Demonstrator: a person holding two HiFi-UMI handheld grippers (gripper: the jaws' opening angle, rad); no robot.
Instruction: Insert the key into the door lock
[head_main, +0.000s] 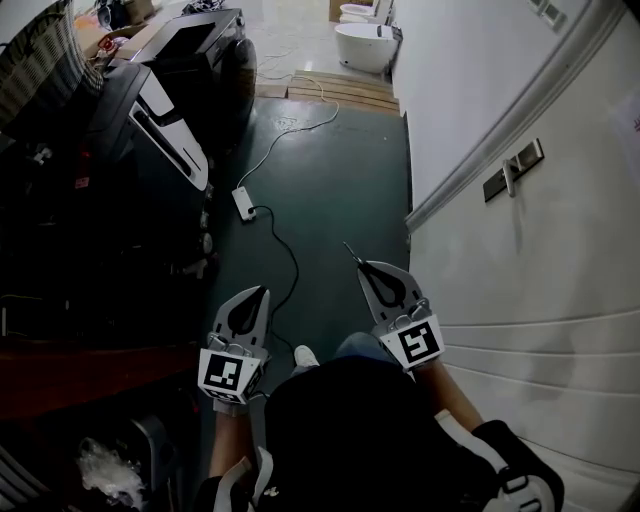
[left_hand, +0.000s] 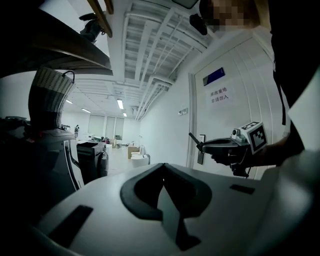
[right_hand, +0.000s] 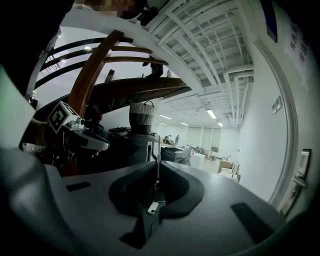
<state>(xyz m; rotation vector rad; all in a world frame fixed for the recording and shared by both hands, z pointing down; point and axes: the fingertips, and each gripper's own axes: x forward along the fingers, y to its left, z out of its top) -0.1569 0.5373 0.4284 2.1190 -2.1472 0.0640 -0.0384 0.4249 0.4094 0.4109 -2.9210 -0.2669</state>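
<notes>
Your right gripper (head_main: 368, 270) clamps the key (right_hand: 158, 161) (well apart from the door lock (head_main: 512, 170)); left gripper (head_main: 260, 296) pinched together, empty

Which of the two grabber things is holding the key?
The right hand-held gripper, nearer the white door: a thin metal key pokes out of its shut jaws. The left hand-held gripper is shut on nothing.

Head view steeply down over floor (head_main: 330, 200) and door (head_main: 540, 300); gripper views low, close behind own jaws, facing along the room, both sharing the door lock (head_main: 513, 170).
</notes>
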